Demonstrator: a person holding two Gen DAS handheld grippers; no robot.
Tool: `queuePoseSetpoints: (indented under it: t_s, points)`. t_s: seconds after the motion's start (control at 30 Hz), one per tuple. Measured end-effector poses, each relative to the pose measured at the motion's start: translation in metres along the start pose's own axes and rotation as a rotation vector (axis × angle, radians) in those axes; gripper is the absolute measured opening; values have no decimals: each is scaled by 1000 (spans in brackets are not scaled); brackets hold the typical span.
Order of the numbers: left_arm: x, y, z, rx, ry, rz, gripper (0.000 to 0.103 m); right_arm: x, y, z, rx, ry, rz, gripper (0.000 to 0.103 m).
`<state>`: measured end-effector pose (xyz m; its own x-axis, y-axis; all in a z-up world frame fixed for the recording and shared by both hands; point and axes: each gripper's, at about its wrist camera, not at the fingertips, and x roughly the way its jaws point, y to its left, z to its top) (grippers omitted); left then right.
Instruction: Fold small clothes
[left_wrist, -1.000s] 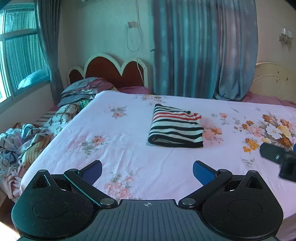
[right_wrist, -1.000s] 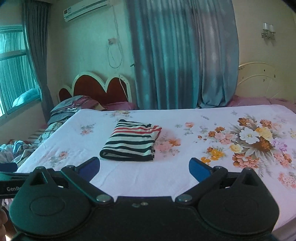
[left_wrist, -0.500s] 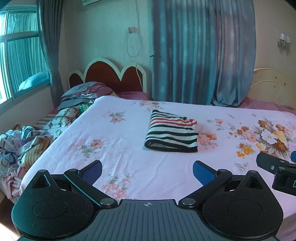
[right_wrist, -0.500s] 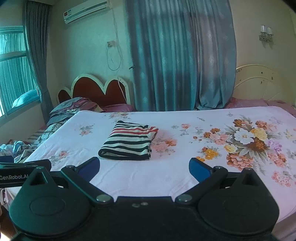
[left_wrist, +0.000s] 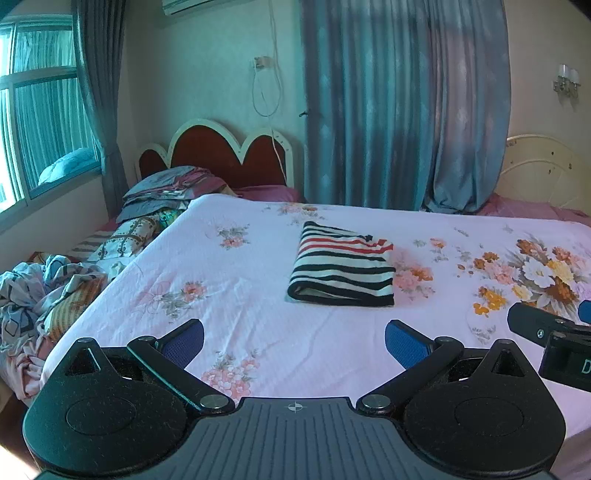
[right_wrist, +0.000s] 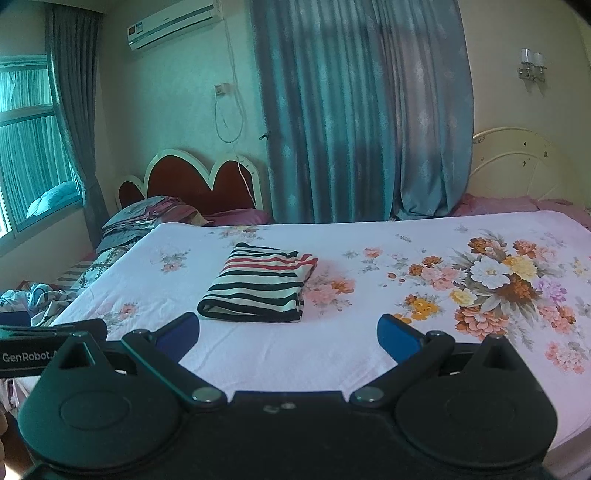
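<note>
Left wrist view showed the striped shirt (left_wrist: 341, 267) folded into a soft rectangle on the floral sheet (left_wrist: 221, 295). Left gripper (left_wrist: 294, 341) and right gripper (right_wrist: 288, 334) hung with jaws apart, holding nothing

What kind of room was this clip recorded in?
Very likely a home bedroom: a bed with a floral sheet, a scalloped red headboard and a wall air conditioner. A folded striped garment lies on the sheet.

Floral bedsheet (left_wrist: 258, 295); teal curtains (left_wrist: 388, 110); rumpled bedding heap (left_wrist: 44, 291) beside bed.
</note>
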<state>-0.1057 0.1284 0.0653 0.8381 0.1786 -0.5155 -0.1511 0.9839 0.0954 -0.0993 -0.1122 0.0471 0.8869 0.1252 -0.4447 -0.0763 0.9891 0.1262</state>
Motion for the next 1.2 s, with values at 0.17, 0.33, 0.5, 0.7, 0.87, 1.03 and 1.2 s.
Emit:
queuePoseSetpoints:
  t_s: [0.17, 0.33, 0.5, 0.7, 0.87, 1.03, 1.2]
  points:
    - [3, 2, 0, -1, 8, -1, 103, 2, 2, 1, -3, 4, -1, 102]
    - [3, 2, 0, -1, 8, -2, 103, 1, 2, 1, -2, 2, -2, 102]
    - [4, 1, 1, -6, 10, -1, 103, 4, 2, 0, -5, 8, 1, 102]
    - [4, 1, 1, -3, 10, 0, 103, 5, 2, 0, -5, 9, 3, 102]
    - [4, 1, 1, -3, 11, 1, 103, 7, 2, 0, -8, 12, 4, 102]
    - [6, 2, 2, -4, 15, 0, 103, 7, 3, 0, -5, 12, 3, 102]
    - [8, 3, 2, -4, 18, 1, 103, 8, 2, 0, -7, 14, 4, 102]
